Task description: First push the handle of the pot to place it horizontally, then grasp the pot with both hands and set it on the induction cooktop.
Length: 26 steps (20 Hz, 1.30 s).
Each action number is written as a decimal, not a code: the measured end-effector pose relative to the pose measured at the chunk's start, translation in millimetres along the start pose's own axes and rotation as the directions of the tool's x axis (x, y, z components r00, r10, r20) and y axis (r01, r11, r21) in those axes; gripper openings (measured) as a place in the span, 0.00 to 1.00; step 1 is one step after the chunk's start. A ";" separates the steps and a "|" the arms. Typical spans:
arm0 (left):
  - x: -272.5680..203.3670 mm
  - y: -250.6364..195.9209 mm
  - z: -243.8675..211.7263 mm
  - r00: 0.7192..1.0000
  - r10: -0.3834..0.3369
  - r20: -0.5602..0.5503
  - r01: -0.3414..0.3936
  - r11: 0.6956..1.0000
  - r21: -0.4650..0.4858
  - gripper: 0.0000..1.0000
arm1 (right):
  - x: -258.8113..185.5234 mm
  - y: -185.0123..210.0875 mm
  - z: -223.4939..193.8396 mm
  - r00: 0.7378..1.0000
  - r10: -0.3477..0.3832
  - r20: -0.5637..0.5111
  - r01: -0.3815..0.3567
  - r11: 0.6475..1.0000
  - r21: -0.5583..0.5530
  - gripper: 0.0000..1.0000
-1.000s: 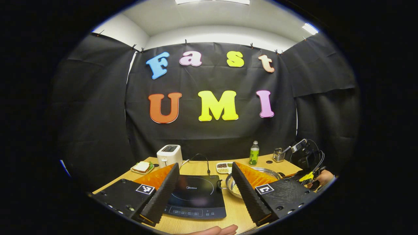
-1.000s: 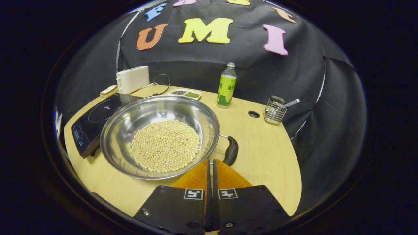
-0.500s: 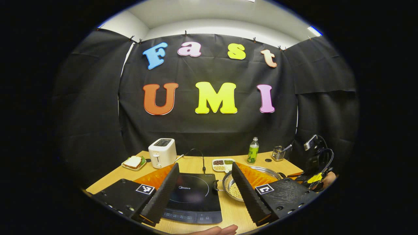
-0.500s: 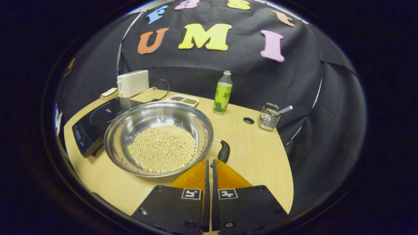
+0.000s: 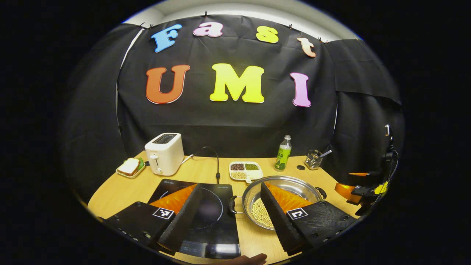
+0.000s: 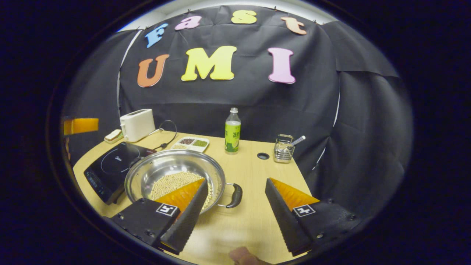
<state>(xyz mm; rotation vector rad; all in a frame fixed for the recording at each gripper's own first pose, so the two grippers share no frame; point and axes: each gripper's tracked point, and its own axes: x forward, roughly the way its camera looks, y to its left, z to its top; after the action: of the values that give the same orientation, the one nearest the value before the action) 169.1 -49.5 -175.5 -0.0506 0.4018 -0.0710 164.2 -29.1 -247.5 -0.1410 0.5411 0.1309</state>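
A steel pot (image 5: 290, 183) with pale beans (image 5: 259, 213) stands on the wooden table just right of the black induction cooktop (image 5: 209, 206). Its black handles point left (image 5: 232, 204) and right (image 5: 322, 192). My left gripper (image 5: 231, 186) is open above the seam between cooktop and pot, its right finger over the beans. In the right gripper view the pot (image 6: 165, 163) lies lower left, with its near handle (image 6: 235, 195) between the fingers' lines. My right gripper (image 6: 236, 181) is open, holding nothing, and shows at the far right of the left gripper view (image 5: 362, 184).
At the back stand a white toaster (image 5: 164, 152), a sandwich plate (image 5: 128, 168), a divided dish of beans (image 5: 244, 170), a green bottle (image 5: 282, 154) and a wire holder (image 5: 314, 160). A cable runs from the cooktop's rear. A hand (image 6: 243, 255) shows at the bottom.
My right gripper has opened and drawn back from the pot handle, which now sits to the pot's right. The left gripper view has tipped down toward the table.
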 end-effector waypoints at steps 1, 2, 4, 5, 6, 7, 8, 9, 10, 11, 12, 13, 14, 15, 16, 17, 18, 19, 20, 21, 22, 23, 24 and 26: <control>12.7 -1.9 -7.8 0.999 -0.005 -0.033 0.005 1.000 -0.001 0.95 | 4.7 0.8 1.4 1.000 0.005 0.000 -0.005 1.000 0.013 1.00; 24.4 -3.4 -15.5 0.998 -0.005 -0.060 0.005 1.000 -0.001 0.95 | 11.2 -0.6 0.3 1.000 -0.002 -0.007 0.003 1.000 0.023 1.00; 46.8 -5.9 -32.2 0.993 -0.005 -0.120 0.005 1.000 -0.004 0.95 | 22.4 -1.3 -6.9 0.999 -0.021 -0.039 0.023 0.999 0.047 1.00; 56.8 -7.6 -42.2 0.988 -0.006 -0.153 0.005 1.000 -0.009 0.95 | 28.9 1.7 -11.2 0.998 -0.018 -0.056 0.022 0.998 0.067 1.00; 67.6 -8.2 -54.0 0.981 -0.004 -0.191 0.002 1.000 -0.014 0.95 | 36.1 3.4 -15.7 0.997 -0.018 -0.074 0.024 0.996 0.086 1.00; 76.2 -8.9 -64.1 0.974 -0.004 -0.228 0.000 1.000 -0.018 0.95 | 44.2 4.3 -20.0 0.996 -0.017 -0.089 0.026 0.995 0.100 1.00; 83.5 -9.2 -73.3 0.965 0.002 -0.261 -0.007 1.000 -0.017 0.96 | 52.1 3.9 -24.7 0.995 -0.018 -0.101 0.029 0.994 0.103 1.00; 90.1 -9.0 -79.6 0.958 0.006 -0.285 -0.011 1.000 -0.015 0.96 | 60.1 1.4 -28.3 0.993 -0.028 -0.113 0.040 0.994 0.104 1.00; 96.3 -9.6 -85.2 0.952 0.008 -0.306 -0.012 1.000 -0.012 0.95 | 67.9 -2.6 -33.5 0.991 -0.046 -0.128 0.059 0.993 0.098 1.00; 100.7 -11.5 -90.8 0.946 0.006 -0.324 -0.009 1.000 -0.007 0.95 | 74.3 -4.7 -38.4 0.988 -0.056 -0.143 0.070 0.993 0.098 1.00; 105.0 -12.1 -96.2 0.940 0.003 -0.342 -0.003 1.000 -0.002 0.95 | 79.3 -4.5 -43.4 0.986 -0.058 -0.158 0.073 0.993 0.095 1.00; 109.3 -11.8 -101.3 0.934 0.004 -0.358 -0.003 1.000 0.003 0.95 | 84.2 -3.8 -47.2 0.984 -0.055 -0.170 0.073 0.992 0.101 0.99; 113.2 -10.6 -106.5 0.928 0.006 -0.374 -0.005 1.000 0.006 0.95 | 88.7 -1.5 -51.0 0.983 -0.043 -0.181 0.063 0.992 0.107 0.99; 116.9 -8.3 -110.7 0.923 0.010 -0.385 -0.008 1.000 0.005 0.95 | 93.4 1.1 -53.9 0.981 -0.031 -0.190 0.054 0.992 0.114 0.98; 119.7 -6.8 -112.9 0.920 0.011 -0.393 -0.012 1.000 0.001 0.95 | 96.5 1.0 -58.1 0.979 -0.030 -0.201 0.054 0.992 0.115 0.94; 121.7 -6.6 -115.5 0.916 0.009 -0.400 -0.012 1.000 -0.004 0.95 | 98.8 2.2 -61.6 0.976 -0.027 -0.216 0.053 0.992 0.113 0.86; 123.9 -5.8 -118.8 0.912 0.008 -0.409 -0.012 1.000 -0.006 0.93 | 99.0 3.4 -64.1 0.975 -0.019 -0.221 0.046 0.992 0.115 0.86; 126.4 -5.7 -122.1 0.909 0.007 -0.418 -0.012 1.000 -0.009 0.88 | 102.0 3.2 -64.1 0.975 -0.020 -0.220 0.046 0.992 0.118 0.91; 128.6 -5.6 -125.8 0.904 0.006 -0.427 -0.011 1.000 -0.010 0.85 | 102.5 1.8 -65.7 0.975 -0.020 -0.222 0.047 0.992 0.117 0.86; 128.2 -4.0 -127.5 0.901 0.019 -0.433 -0.021 1.000 0.000 0.77 | 102.8 3.0 -65.5 0.976 -0.016 -0.219 0.043 0.992 0.118 0.87; 129.9 -3.1 -127.2 0.904 0.020 -0.427 -0.018 1.000 0.010 0.74 | 105.8 3.5 -66.1 0.975 -0.011 -0.221 0.039 0.992 0.122 0.80; 129.2 -5.1 -127.4 0.903 0.018 -0.429 -0.014 1.000 0.013 0.69 | 106.1 4.6 -67.5 0.974 -0.010 -0.227 0.040 0.991 0.127 0.80; 130.3 -4.5 -128.2 0.904 0.015 -0.427 -0.009 1.000 0.016 0.70 | 106.1 5.9 -69.1 0.972 -0.008 -0.234 0.039 0.991 0.130 0.78; 132.6 -3.7 -130.0 0.907 0.011 -0.421 -0.004 1.000 0.017 0.70 | 107.6 8.3 -70.3 0.971 0.004 -0.239 0.030 0.990 0.138 0.72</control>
<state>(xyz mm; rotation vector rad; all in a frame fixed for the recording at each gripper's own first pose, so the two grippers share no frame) 239.7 -68.3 -346.4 -0.0179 0.8361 -0.0776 218.9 -23.5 -364.0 -0.0219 0.7875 0.0625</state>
